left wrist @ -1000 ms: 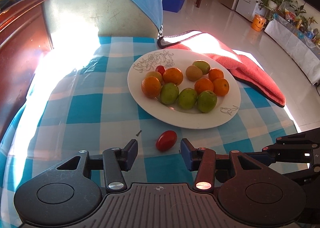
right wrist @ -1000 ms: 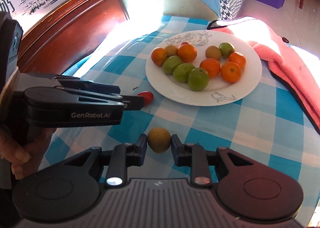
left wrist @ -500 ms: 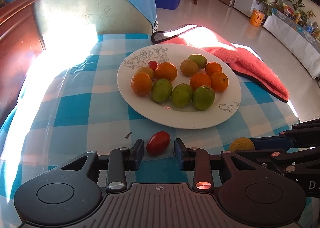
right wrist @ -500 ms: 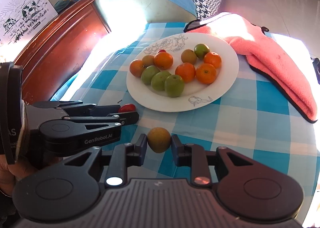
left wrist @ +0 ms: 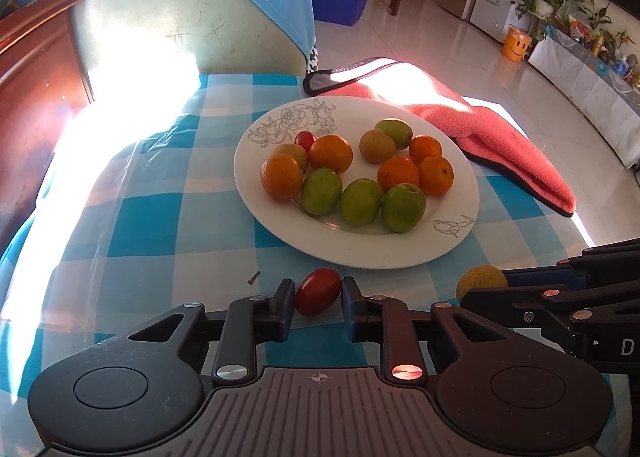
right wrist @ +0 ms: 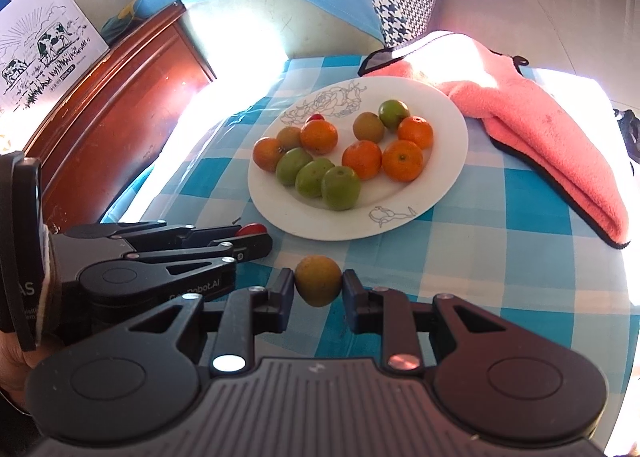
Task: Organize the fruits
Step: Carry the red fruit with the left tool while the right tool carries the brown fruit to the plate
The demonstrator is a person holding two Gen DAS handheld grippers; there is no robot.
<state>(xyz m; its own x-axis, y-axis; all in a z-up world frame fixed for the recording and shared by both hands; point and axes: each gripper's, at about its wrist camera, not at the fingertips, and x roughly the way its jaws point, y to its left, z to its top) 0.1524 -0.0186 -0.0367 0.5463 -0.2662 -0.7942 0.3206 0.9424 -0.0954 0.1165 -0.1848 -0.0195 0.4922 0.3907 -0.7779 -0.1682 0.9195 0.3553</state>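
Low in the frame's centre, the left hand-held gripper [left wrist: 317,299] is clamped on a small red oval tomato [left wrist: 318,291]; the right hand-held gripper [right wrist: 318,291] pinches a round yellow-brown fruit [right wrist: 318,285]. Both sit just below the white patterned plate [left wrist: 352,249]. Lift gently over its rim, then release onto bare plate.

bare checked cloth [left wrist: 152,217] left of the plate [left wrist: 460,177]; pink towel [left wrist: 512,145] close along its right rim
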